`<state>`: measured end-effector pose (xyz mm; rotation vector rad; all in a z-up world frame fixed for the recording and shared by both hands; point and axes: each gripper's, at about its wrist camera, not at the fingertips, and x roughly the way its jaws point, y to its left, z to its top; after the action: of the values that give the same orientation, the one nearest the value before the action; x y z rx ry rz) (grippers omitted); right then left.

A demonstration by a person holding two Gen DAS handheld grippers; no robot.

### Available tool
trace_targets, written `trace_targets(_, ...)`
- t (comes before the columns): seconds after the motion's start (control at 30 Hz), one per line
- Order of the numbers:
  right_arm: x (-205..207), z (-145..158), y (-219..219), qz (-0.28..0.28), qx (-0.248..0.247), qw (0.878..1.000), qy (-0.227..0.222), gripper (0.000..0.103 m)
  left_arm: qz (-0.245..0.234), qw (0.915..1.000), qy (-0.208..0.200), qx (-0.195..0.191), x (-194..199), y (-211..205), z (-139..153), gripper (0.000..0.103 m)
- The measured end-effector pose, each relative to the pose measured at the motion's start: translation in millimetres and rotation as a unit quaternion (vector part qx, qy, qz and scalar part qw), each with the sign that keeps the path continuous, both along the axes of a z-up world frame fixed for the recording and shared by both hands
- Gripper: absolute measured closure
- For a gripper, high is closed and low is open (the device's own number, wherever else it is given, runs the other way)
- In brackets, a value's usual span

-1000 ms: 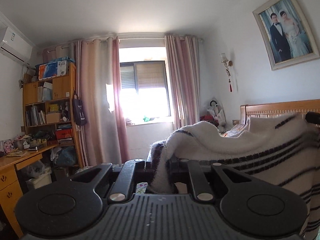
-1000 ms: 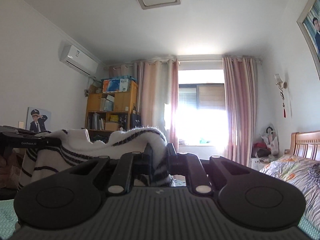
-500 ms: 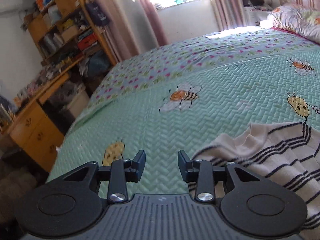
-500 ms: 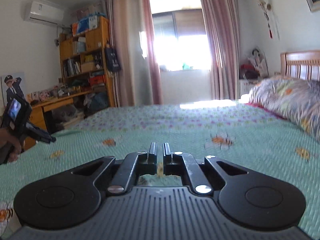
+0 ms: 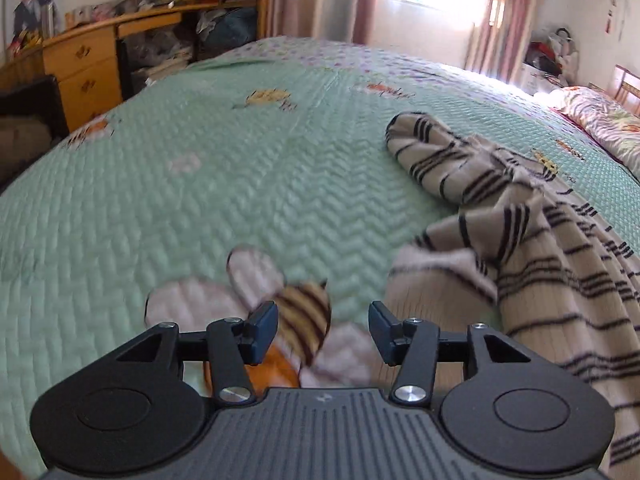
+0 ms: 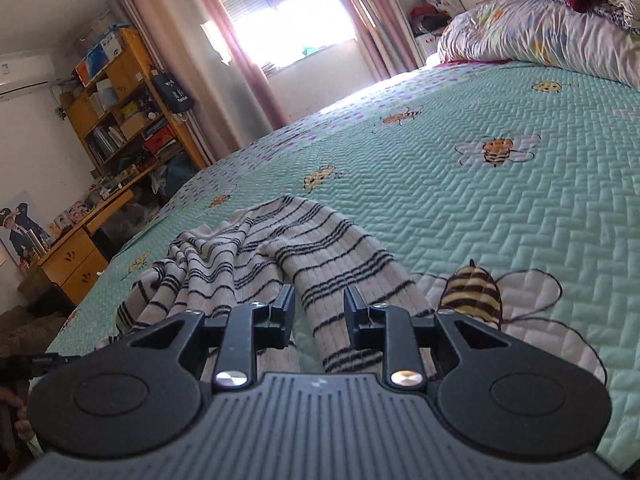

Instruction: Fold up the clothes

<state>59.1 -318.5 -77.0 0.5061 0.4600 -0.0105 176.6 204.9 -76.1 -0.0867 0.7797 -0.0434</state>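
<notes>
Sweater [image 6: 280, 256] lies rumpled on the quilt [image 6: 480, 208], our left gripper [image 5: 323, 326] and right gripper [image 6: 319, 307] both wide open and empty; bunched layers, blurry on the left, risk pinching two plies together.

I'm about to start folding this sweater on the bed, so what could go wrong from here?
1. The sweater lies bunched, sleeve over body; a pinch by the open right gripper may catch several layers and fold wrinkles in.
2. The open left gripper hangs over bare quilt beside the sweater's edge; closing there may nip the quilt instead.
3. The left view is blurred, so aim may be off.
</notes>
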Motion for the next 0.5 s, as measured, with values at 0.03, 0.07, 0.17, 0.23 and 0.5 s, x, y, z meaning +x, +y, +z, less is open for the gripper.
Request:
trace_targets(0.03, -1.8, -0.2, 2.5, -0.002, 0.002, 1.000, 0.005, 0.075, 0.008, 0.9998, 0.001, -0.019, -9.1, 3.4, -2.1, 0.050)
trace_targets(0.07, -3.5, 1.0, 3.7, 0.000, 0.007, 1.000, 0.004, 0.075, 0.015, 0.9992, 0.002, -0.038, -18.2, 6.5, -4.0, 0.050)
trace_targets(0.17, -11.1, 8.6, 9.7, 0.011, 0.016, 1.000, -0.006, 0.074, -0.003, 0.9954, -0.006, -0.095, -48.8, -3.1, -2.4, 0.050)
trace_targets(0.23, -16.1, 8.5, 15.7, 0.021, 0.012, 1.000, -0.006, 0.069, -0.027, 0.9947, -0.006, -0.099, -65.6, -13.7, -4.5, 0.049)
trace_targets(0.5, -22.8, 0.2, 32.3, 0.045, 0.024, 0.999, 0.012, 0.068, -0.040, 0.9954, -0.016, -0.086, -61.4, -28.5, 2.0, 0.049)
